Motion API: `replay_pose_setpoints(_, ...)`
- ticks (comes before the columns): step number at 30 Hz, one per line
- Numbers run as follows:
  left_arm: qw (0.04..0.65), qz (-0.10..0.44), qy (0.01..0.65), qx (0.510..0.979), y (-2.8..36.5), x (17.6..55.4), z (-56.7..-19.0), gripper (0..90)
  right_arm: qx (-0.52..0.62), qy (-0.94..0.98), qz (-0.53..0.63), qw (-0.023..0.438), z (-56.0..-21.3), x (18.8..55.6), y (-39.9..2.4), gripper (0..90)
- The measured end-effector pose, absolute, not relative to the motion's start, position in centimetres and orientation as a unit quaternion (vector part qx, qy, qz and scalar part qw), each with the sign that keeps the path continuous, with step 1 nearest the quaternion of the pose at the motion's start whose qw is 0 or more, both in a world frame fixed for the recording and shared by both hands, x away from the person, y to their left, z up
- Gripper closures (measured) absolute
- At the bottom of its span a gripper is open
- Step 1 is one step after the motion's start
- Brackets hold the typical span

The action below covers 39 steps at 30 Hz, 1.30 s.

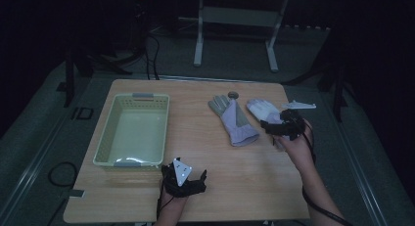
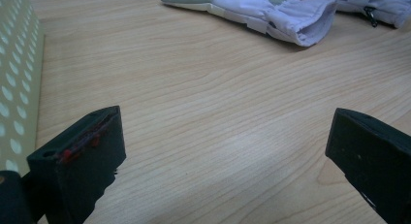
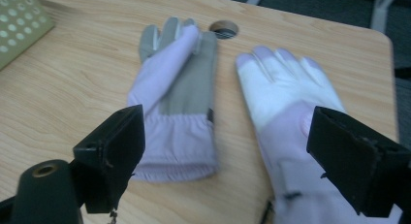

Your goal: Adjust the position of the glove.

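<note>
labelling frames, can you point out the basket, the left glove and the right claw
basket [image 1: 105, 136]: high view, its left wall.
left glove [image 3: 186, 90]: right gripper view, its grey palm.
right claw [image 1: 270, 126]: high view, between its fingertips, over the other glove.

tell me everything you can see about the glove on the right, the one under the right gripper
The right-hand glove lies flat on the wooden table, fingers pointing toward the far edge. It looks like soft fabric: whitish over the fingers and hand, pale lilac at the wrist and cuff, with a strap and a small dark clip near the cuff. It lies apart from the other glove, a strip of bare table between them. The right gripper hangs over its cuff end with jaws wide open; whether it touches the glove cannot be told.
</note>
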<state>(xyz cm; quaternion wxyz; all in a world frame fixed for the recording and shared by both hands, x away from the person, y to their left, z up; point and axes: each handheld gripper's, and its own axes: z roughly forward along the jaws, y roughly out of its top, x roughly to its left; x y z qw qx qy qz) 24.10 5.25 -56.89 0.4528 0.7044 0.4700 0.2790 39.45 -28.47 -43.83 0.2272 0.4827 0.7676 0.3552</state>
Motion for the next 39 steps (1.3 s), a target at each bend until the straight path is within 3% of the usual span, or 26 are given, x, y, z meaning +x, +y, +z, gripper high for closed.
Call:
replay_pose_setpoints(4,0.453,0.278,0.471,0.704,5.3,24.1,-56.9,0.8,0.473,0.772,0.349,0.243,-43.9,40.8,-27.3,20.6)
replay_pose_setpoints(18,0.455,0.275,0.471,0.704,5.3,24.1,-56.9,0.8,0.479,0.79,0.324,0.204,-45.7,45.2,-25.0,36.8)
replay_pose_setpoints(22,0.454,0.274,0.471,0.705,5.3,24.2,-56.9,0.8,0.471,0.802,0.308,0.198,-46.6,46.2,-24.7,54.0)
replay_pose_setpoints(25,0.455,0.272,0.471,0.706,5.3,24.2,-56.9,0.8,0.464,0.815,0.292,0.189,-47.4,47.1,-24.5,60.6)
replay_pose_setpoints(39,0.456,0.271,0.474,0.702,5.4,24.2,-56.9,0.8,0.428,0.849,0.257,0.171,-51.1,50.3,-22.0,55.2)
